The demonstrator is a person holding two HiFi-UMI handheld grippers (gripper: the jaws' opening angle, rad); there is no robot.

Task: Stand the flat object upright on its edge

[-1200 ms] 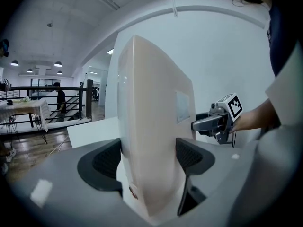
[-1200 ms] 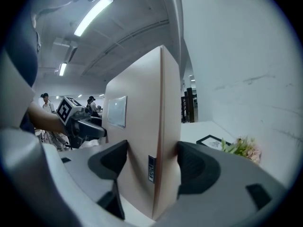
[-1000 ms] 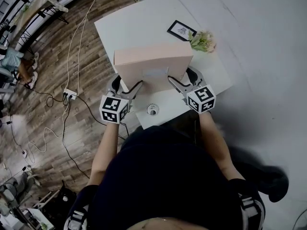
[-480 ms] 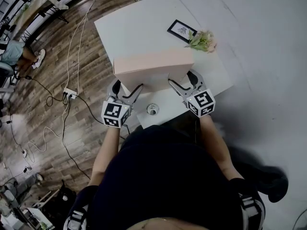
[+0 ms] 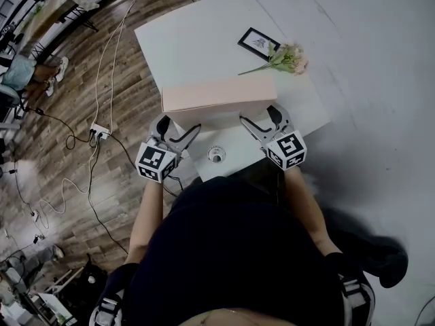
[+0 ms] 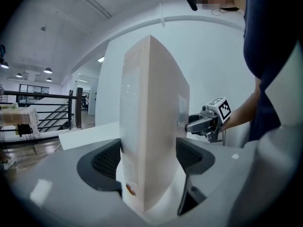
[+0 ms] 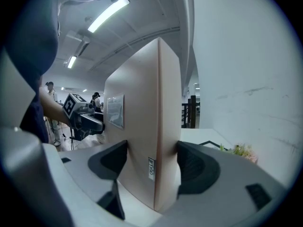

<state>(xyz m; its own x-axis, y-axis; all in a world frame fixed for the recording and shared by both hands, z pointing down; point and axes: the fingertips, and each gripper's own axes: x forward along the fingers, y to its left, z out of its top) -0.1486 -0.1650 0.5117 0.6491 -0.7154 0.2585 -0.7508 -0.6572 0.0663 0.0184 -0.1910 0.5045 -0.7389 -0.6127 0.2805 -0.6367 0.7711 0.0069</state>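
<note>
1. Flat pink box [image 5: 219, 94] stands upright on its long edge on the white table [image 5: 197, 32], towards the near side and across the table's width.
2. Left gripper [image 5: 178, 128]: jaws clamped on the box's left end, low down; both pads press against its broad faces in the left gripper view.
3. Right gripper [image 5: 259, 117]: jaws grasp the right end the same way, pads tight on both faces.
4. Each gripper shows in the other's view, at the opposite end of the box.
5. Far right of the box: a black picture frame [image 5: 257, 43] lying flat, and a flower sprig [image 5: 289, 58] just beside it.
6. A round fitting [image 5: 215, 155] sits in the tabletop, near edge, between the grippers.
</note>
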